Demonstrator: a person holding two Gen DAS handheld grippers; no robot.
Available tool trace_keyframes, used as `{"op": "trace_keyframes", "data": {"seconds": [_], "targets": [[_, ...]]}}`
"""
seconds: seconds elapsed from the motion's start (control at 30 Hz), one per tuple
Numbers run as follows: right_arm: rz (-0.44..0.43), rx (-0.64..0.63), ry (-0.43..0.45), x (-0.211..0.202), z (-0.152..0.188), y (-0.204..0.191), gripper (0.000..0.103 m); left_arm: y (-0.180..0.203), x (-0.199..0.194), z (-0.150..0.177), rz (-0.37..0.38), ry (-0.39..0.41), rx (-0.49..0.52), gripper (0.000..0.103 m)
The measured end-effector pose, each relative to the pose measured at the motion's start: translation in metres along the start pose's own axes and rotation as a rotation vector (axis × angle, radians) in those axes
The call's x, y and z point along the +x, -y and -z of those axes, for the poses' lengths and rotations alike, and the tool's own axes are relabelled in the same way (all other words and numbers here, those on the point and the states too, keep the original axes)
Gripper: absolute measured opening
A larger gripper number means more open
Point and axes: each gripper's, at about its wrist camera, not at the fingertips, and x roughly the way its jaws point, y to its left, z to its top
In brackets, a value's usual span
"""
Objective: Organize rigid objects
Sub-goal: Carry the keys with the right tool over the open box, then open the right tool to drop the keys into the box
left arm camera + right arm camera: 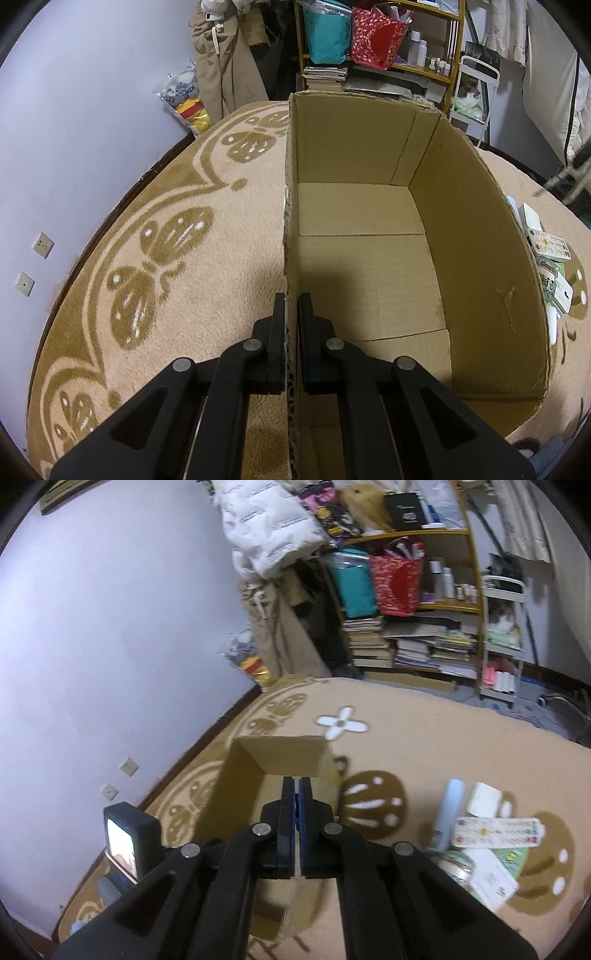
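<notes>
Open brown cardboard box (369, 258) sits upright on the beige patterned rug (184, 258), mouth up, long axis running away from the left wrist camera; inside bare. Left wall edge ragged. Open rug left of box and beyond it; a heap of small flat packets and boxes (487, 834) lies just past its right wall. Left gripper (291, 306) clamped on the box's left wall, one finger either side. Right gripper (296, 794) closed, nothing between its jaws (above the box, frame blurred).
</notes>
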Motion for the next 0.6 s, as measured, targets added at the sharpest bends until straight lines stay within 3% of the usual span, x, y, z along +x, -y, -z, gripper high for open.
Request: {"op": "trace_keyframes", "data": {"seconds": [0.23,0.6], "targets": [[-0.052,-0.016,-0.051,0.029,0.007,-0.023,0.003,0.001,-0.001,0.001,-0.004,0.013,0.007,0.005],[-0.003,-0.038,-0.168,0.076,0.038,-0.023,0.003,-0.002,-0.003,0.004,-0.001,0.017,-0.006,0.005]]}}
